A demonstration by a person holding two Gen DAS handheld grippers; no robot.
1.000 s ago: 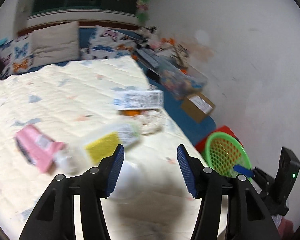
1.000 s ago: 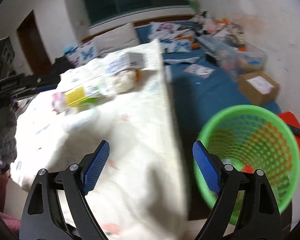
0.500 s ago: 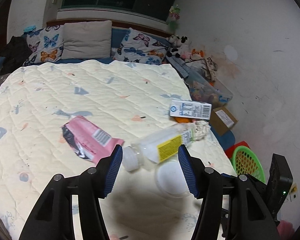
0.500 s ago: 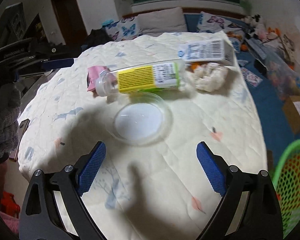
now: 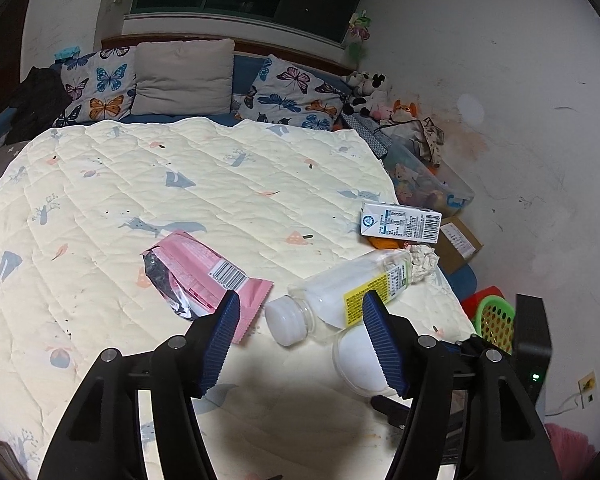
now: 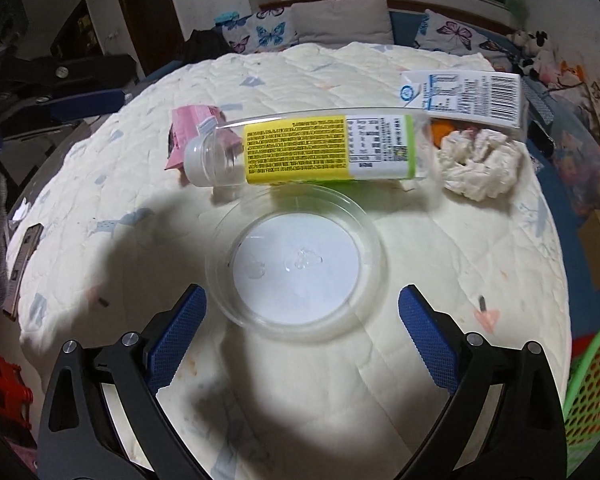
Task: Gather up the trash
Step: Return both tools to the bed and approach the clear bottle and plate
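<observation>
The bed (image 5: 220, 184), under its cream quilt, carries all the trash that shows, so the collecting looks barely begun, or at any rate far from finished. The green basket (image 6: 592, 392), the likely place for it, stands on the floor off the bed's right edge; what it holds cannot be told from either view.

Taking the clear bottle (image 6: 312, 150) with the yellow label as the landmark: it lies on its side near the right edge of the bed, white cap pointing toward the middle of the quilt. The clear round lid (image 6: 296, 260) lies just in front of it, nearest the cameras, its rim close against the bottle. The pink wrapper (image 5: 204, 276) lies beyond the cap end, close by. The milk carton (image 6: 464, 98) lies flat behind the bottle's base end, with the crumpled white tissue (image 6: 480, 164) and a bit of something orange just beside that end.

The right tool (image 6: 302, 334) hovers over the round lid, its jaws having just opened wide, empty, the lid ahead of them and untouched. The left tool (image 5: 300, 340) is also open and empty, its jaws having just spread a little, the bottle's cap seen between them but not gripped.

All five pieces remain to be picked up; the lid seems next.
</observation>
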